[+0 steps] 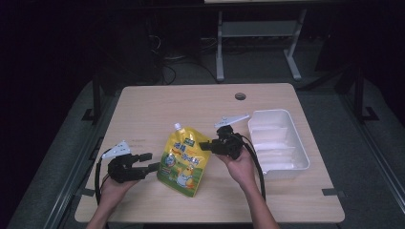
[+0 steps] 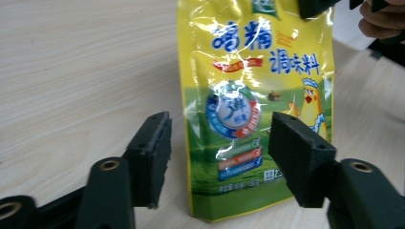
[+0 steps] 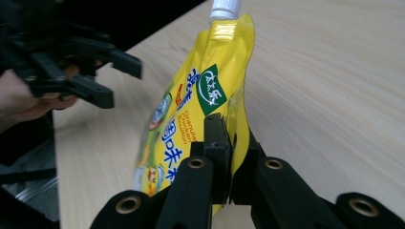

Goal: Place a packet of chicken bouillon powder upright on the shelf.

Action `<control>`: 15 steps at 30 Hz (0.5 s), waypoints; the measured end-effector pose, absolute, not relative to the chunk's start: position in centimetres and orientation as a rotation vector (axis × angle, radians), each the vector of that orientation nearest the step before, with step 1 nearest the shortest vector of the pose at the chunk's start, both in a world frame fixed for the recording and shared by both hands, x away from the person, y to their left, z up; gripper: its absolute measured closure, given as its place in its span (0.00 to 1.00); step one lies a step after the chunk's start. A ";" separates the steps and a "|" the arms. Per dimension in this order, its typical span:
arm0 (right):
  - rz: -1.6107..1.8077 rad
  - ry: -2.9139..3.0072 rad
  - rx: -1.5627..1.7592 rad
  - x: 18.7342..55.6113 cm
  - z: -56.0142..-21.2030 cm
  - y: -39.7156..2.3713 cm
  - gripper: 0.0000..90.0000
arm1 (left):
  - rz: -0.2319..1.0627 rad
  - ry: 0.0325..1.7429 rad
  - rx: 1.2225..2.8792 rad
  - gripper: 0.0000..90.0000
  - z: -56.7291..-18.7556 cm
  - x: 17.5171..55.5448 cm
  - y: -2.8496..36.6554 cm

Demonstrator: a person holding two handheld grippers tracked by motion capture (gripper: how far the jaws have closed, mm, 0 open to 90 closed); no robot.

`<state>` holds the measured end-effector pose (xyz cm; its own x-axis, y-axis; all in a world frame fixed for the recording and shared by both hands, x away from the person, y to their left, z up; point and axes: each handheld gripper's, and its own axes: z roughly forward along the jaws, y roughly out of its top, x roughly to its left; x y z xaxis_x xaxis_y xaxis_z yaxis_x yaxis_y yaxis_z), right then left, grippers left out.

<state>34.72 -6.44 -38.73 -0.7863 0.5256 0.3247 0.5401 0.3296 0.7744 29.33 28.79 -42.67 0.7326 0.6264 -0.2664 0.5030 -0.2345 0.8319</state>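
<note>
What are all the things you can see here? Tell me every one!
pouch: one, yellow and green with a white cap, near the middle of the table, clamped at its edge by the right gripper
tray: one, white, on the right side of the table
table: one, light wood, with a small round hole near its far edge
desk frame: one, pale grey, on the floor behind the table
right gripper: one, black, fingers shut on the pouch's edge
left gripper: one, black, fingers open just in front of the pouch, not touching it
hands: two, one holding each gripper, coming in from the near edge
</note>
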 end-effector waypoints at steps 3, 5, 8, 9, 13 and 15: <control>-1.531 -2.575 -0.928 33.9 -37.3 -6.1 0.98 | 0.099 0.838 1.877 0.37 -42.7 29.4 28.9; -1.540 -2.592 -0.882 33.5 -36.7 -5.8 0.98 | 0.110 0.809 1.869 0.38 -42.6 29.3 28.8; -1.549 -2.623 -0.802 32.9 -35.8 -5.2 0.98 | 0.110 0.790 1.866 0.38 -42.4 29.1 28.6; -1.549 -2.632 -0.778 32.7 -35.5 -5.0 0.99 | 0.105 0.787 1.864 0.38 -42.4 29.1 28.6; -1.546 -2.666 -0.672 32.0 -34.6 -4.2 0.98 | 0.089 0.802 1.850 0.34 -42.6 29.3 28.6; -1.544 -2.677 -0.613 31.6 -34.2 -3.8 0.98 | 0.057 0.797 1.842 0.32 -42.8 29.4 28.6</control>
<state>31.62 -3.84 -34.19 -0.9244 0.3348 0.1829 0.3260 0.4440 0.8346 29.42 28.65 -42.79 0.7748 0.5438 -0.3225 0.4922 -0.1988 0.8475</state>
